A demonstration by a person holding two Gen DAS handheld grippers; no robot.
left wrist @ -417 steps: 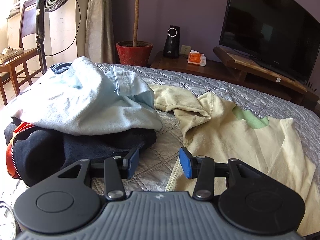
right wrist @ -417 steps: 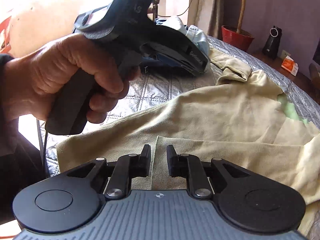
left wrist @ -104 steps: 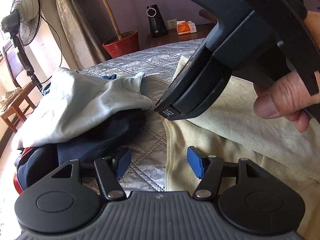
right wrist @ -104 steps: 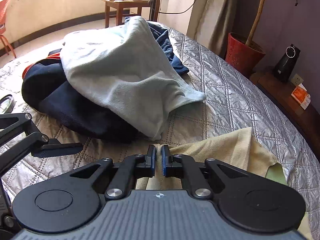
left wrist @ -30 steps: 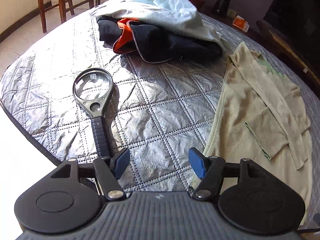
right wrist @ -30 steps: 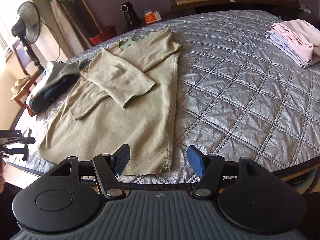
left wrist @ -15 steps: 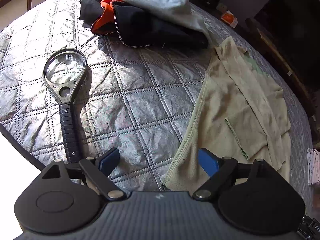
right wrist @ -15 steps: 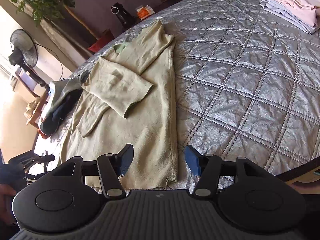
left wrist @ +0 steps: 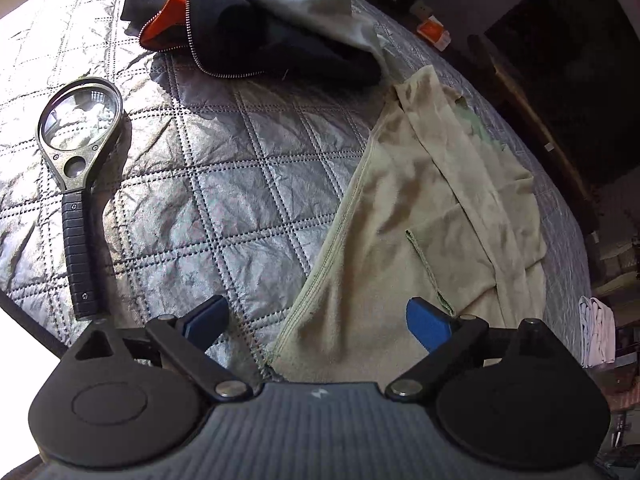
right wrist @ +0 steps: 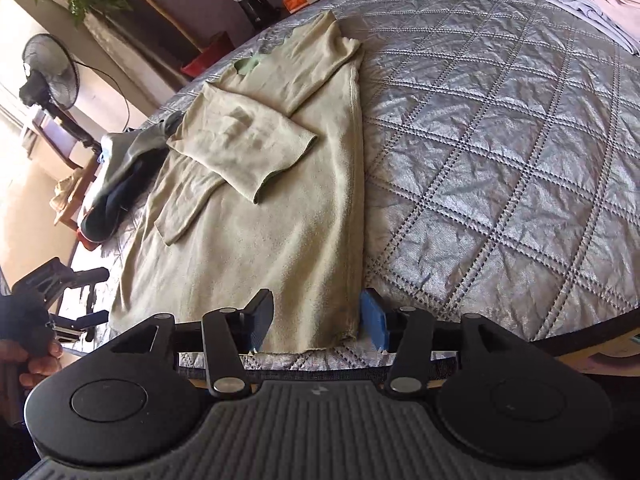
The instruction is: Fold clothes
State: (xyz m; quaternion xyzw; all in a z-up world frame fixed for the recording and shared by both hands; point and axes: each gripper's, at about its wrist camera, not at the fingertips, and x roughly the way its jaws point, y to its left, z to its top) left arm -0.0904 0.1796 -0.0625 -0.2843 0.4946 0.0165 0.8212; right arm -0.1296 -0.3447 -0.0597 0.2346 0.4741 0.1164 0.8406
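Item 1: pale yellow-green shirt [right wrist: 256, 240], spread flat on the quilted silver bed [right wrist: 500, 160], both sleeves folded across its body, collar at the far end.

Item 2: left gripper [left wrist: 316, 320], fingers released and just widened, straddling the shirt's near left hem corner without pressing it.

Item 3: right gripper [right wrist: 316, 324], fingers just narrowing around the near right hem corner, cloth between them; not yet clenched.

Item 4: magnifying glass [left wrist: 78, 168], lying left of the shirt.

Item 5: unfolded clothes pile [left wrist: 256, 16], beyond the magnifier.

Item 6: folded stack [right wrist: 592, 0], far right of the bed.
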